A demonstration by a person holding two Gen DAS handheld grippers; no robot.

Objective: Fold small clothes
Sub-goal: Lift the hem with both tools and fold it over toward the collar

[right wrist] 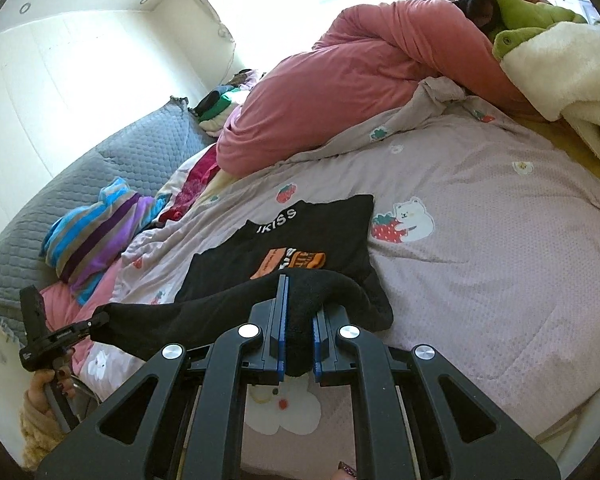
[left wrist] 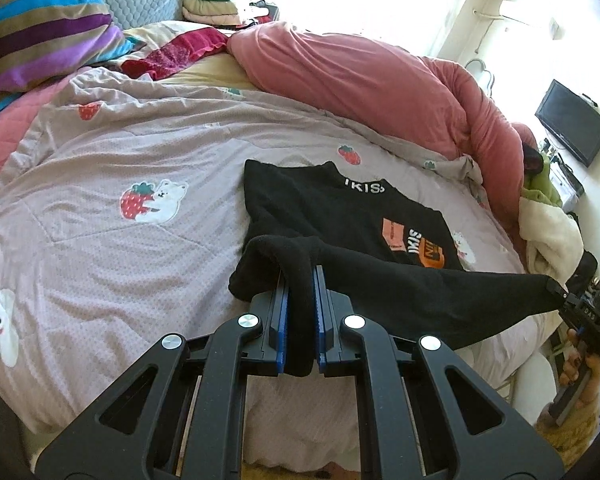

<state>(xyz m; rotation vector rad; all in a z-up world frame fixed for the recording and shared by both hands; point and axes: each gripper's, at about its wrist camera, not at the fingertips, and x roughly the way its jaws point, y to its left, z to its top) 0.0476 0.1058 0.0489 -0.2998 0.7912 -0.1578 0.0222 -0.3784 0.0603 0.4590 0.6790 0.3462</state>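
Nearest the lens, the left hand-held gripper (left wrist: 300, 280) pinches a thick fold of the black sweater (left wrist: 340, 216) at its lower hem, blue pads pressed into the fabric. The right hand-held gripper (right wrist: 299, 292) likewise clamps the hem's other end, so the edge hangs taut between them, lifted off the bed. Toward 12 o'clock the rest of the sweater lies flat on the lilac strawberry-print quilt (left wrist: 140, 152), collar lettering and orange chest print facing up. Farther out, at 1 o'clock, a pink duvet (left wrist: 340, 72) is bunched; at 10 o'clock lies a striped blanket (left wrist: 40, 36).
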